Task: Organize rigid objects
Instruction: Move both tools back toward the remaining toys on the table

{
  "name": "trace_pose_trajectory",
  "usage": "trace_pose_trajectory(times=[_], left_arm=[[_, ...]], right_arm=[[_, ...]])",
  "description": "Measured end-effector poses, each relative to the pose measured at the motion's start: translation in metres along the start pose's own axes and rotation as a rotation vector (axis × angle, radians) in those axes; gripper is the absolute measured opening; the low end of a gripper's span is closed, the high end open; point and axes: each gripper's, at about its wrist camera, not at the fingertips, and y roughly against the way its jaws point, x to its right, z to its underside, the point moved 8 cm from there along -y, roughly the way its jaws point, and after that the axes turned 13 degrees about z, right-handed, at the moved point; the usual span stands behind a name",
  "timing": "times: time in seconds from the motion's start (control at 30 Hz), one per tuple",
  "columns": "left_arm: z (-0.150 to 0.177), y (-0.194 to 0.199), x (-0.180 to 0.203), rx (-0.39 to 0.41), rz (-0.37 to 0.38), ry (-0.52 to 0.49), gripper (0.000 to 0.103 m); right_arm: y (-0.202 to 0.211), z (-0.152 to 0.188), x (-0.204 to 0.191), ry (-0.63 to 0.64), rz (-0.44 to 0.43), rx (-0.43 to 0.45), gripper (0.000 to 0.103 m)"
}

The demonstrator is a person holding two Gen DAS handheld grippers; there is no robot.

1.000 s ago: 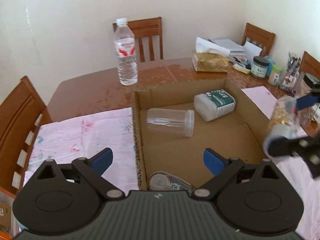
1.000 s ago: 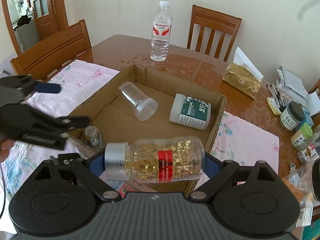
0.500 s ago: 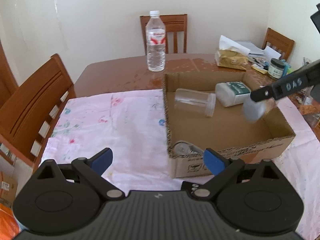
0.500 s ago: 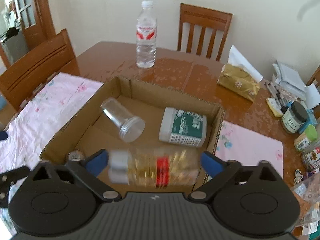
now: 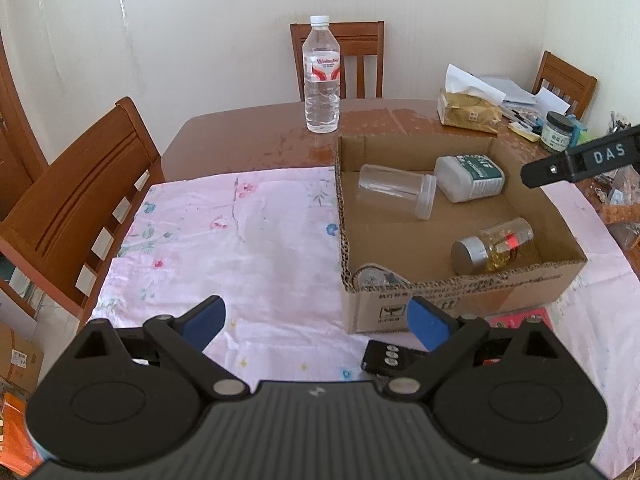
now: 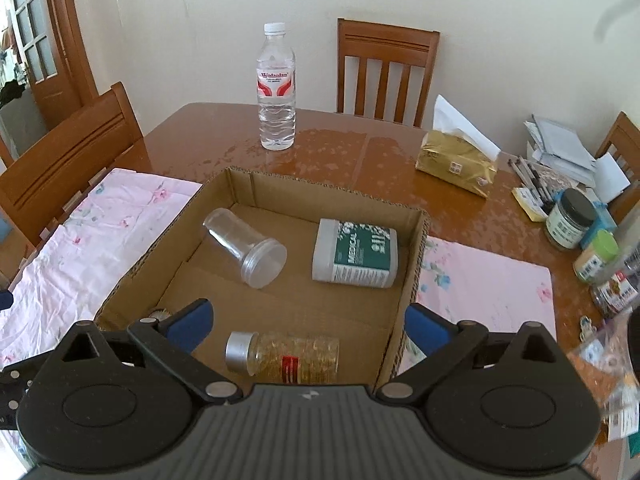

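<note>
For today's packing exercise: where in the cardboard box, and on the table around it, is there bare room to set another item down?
Inside the cardboard box, bare floor lies between the clear jar, the white bottle and the capsule bottle. The pink cloth beside the box is wide open. The table's far side near the tissue pack and small jars is crowded.

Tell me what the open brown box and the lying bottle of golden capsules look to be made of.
Open brown box: corrugated cardboard, matte; the fluted layer shows along its cut top edges.
Bottle of golden capsules: clear, glossy wall, probably plastic, though glass cannot be ruled out; the capsules show through it. Its silver cap looks like brushed metal or metallised plastic.
</note>
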Motion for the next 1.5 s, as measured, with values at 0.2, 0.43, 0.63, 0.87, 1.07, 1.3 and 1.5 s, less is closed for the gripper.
trace_pose_trajectory(times=[0.2, 0.43, 0.63, 0.87, 1.07, 1.3, 1.5], left_arm=[[0.031, -0.004, 0.003, -0.022, -0.007, 0.011, 0.097], [0.069, 0.001, 0.012, -0.095, 0.024, 0.038, 0.097], [0.083, 0.006, 0.016, -0.106, 0.037, 0.061, 0.097], [0.091, 0.011, 0.018, -0.107, 0.048, 0.064, 0.097], [0.097, 0.012, 0.011, -0.118, 0.044, 0.084, 0.097], [0.098, 0.008, 0.008, -0.127, 0.056, 0.087, 0.097], [0.096, 0.003, 0.014, -0.130, 0.093, 0.065, 0.097]], right_arm=[[0.018, 0.037, 0.003, -0.021, 0.046, 0.035, 0.103], [0.020, 0.102, -0.006, -0.045, -0.021, -0.062, 0.103], [0.005, 0.140, -0.027, -0.029, -0.008, -0.119, 0.103], [-0.024, 0.138, -0.032, 0.019, 0.061, -0.145, 0.103], [-0.027, 0.147, -0.042, 0.098, 0.040, -0.175, 0.103], [-0.014, 0.171, -0.062, 0.178, 0.021, -0.193, 0.103], [-0.015, 0.180, -0.051, 0.152, 0.079, -0.165, 0.103]])
